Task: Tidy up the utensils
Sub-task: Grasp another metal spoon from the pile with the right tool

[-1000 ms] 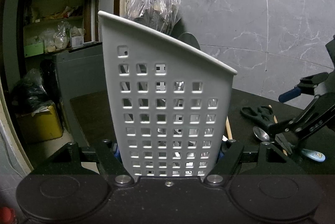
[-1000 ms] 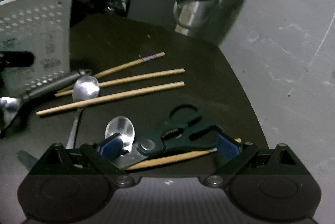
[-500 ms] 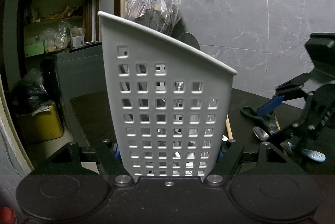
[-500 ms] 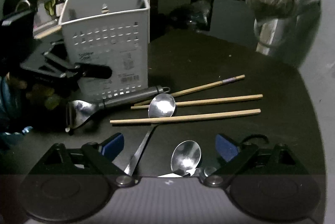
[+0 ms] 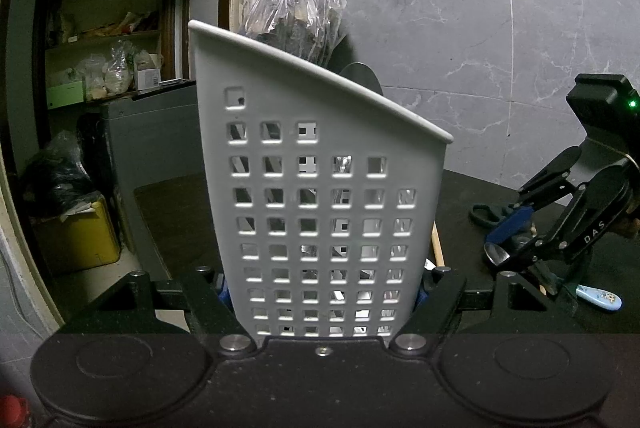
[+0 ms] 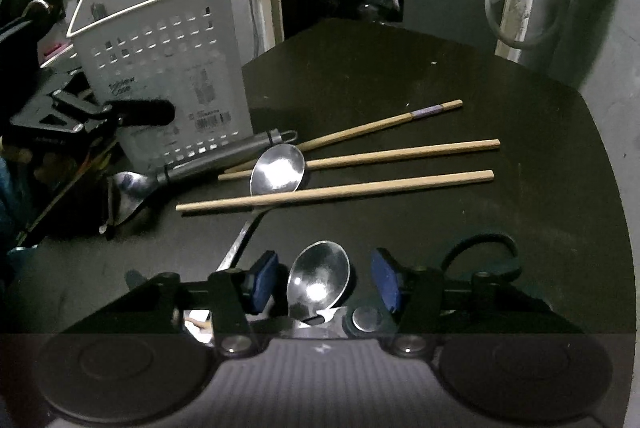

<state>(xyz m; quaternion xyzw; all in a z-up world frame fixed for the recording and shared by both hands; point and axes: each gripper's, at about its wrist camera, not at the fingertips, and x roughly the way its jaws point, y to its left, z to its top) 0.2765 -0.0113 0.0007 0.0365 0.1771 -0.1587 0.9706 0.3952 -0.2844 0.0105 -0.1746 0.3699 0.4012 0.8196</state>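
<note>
Fronting grey marble wall [image 5: 480, 28], black table [image 6: 400, 68]

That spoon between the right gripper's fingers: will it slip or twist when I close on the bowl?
Probably slippery: the spoon is polished metal with a curved bowl, so the closing right gripper may squeeze it out. It should stay stiff. Its handle is hidden, so twisting is hard to judge.

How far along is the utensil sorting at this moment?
Early. Left tongs grip the white caddy, contents unclear. Right tongs are closing around a spoon, pads not touching. Left on the table: another spoon, chopsticks, peeler, scissors.
</note>
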